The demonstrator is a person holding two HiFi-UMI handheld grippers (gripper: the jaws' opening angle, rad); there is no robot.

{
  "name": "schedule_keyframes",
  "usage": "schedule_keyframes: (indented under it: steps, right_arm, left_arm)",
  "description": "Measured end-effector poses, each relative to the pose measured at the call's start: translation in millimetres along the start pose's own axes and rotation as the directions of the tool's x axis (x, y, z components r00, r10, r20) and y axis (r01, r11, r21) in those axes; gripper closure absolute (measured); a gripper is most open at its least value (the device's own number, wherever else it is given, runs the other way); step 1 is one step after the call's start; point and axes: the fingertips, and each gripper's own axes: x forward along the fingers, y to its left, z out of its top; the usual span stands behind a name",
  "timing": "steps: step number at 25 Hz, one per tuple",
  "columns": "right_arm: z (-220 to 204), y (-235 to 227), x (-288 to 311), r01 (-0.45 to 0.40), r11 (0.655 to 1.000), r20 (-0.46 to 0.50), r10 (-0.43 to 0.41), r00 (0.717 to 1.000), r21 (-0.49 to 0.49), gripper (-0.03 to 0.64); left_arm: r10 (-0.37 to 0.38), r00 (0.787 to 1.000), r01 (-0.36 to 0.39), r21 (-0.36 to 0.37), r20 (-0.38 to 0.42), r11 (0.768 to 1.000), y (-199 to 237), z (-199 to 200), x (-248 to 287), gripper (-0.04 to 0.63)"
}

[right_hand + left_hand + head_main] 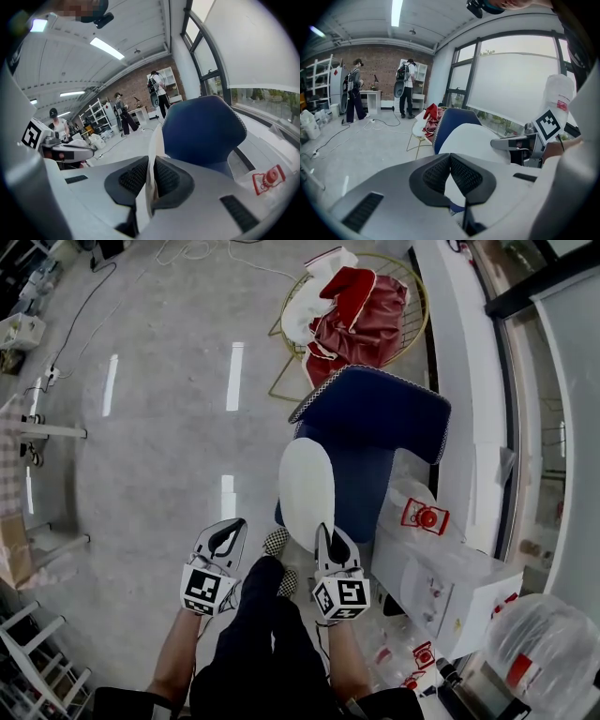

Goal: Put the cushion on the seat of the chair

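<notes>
A white oval cushion (307,486) hangs over the front of the dark blue chair (375,413). My right gripper (328,532) is shut on the cushion's near edge. In the right gripper view that thin white edge (153,140) runs up between the dark pads (171,178), with the chair's blue back (201,126) behind. My left gripper (228,532) is to the left of the cushion and apart from it, its jaws shut with nothing between them. From the left gripper (450,157) the cushion (473,138) and the chair (452,119) lie ahead and to the right.
A gold wire chair (412,287) with red and white cloth stands beyond the blue chair. White boxes and plastic bags (441,577) crowd the floor on the right below the window ledge (459,352). Two people (405,86) stand far back by the brick wall.
</notes>
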Motion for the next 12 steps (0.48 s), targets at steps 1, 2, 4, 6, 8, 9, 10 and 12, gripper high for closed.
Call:
schedule_keyframes:
  steps: [1,2,4,6,8,9,10,12]
  right_arm:
    - [0.6,-1.3,1.3,0.005,1.000,0.001,-0.005,1.000,-0.002,0.568]
    - [1.3,-3.2,2.1,0.012,1.000,0.002,-0.012,1.000,-0.003,0.568]
    - [2.0,-8.9,1.7,0.030,1.000,0.000,-0.030,1.000,-0.001,0.568]
    - [1.6,-14.5,0.6,0.046,0.999,-0.004,-0.046,0.999,0.006,0.568]
    - [1.3,-18.5,0.4,0.059,0.998,-0.006,-0.059,0.998,0.009,0.568]
    - [1.1,-20.2,0.3,0.066,0.998,-0.007,-0.066,0.998,0.007,0.568]
    - [0.7,-22.0,-0.1,0.073,0.997,-0.009,-0.073,0.997,0.003,0.568]
    - [-0.3,-26.6,-1.5,0.091,0.996,-0.010,-0.091,0.996,-0.010,0.568]
  left_arm:
    - [-0.005,1.000,0.005,-0.002,-0.001,1.000,0.7,0.1,2.0,0.577]
    - [-0.010,1.000,0.010,-0.003,-0.003,1.000,1.0,-0.1,4.0,0.577]
    - [-0.021,1.000,0.021,-0.002,-0.007,1.000,0.4,-0.1,8.1,0.577]
    - [-0.032,0.999,0.032,-0.006,-0.006,0.999,-0.6,1.2,11.5,0.577]
    - [-0.045,0.999,0.045,-0.008,-0.001,0.999,-2.0,4.5,15.3,0.575]
    - [-0.051,0.999,0.051,-0.006,0.001,0.999,-2.7,6.1,17.3,0.575]
    - [-0.057,0.998,0.057,-0.003,0.002,0.998,-3.4,7.4,19.1,0.577]
    - [-0.067,0.998,0.067,0.001,0.004,0.998,-4.9,9.3,21.8,0.577]
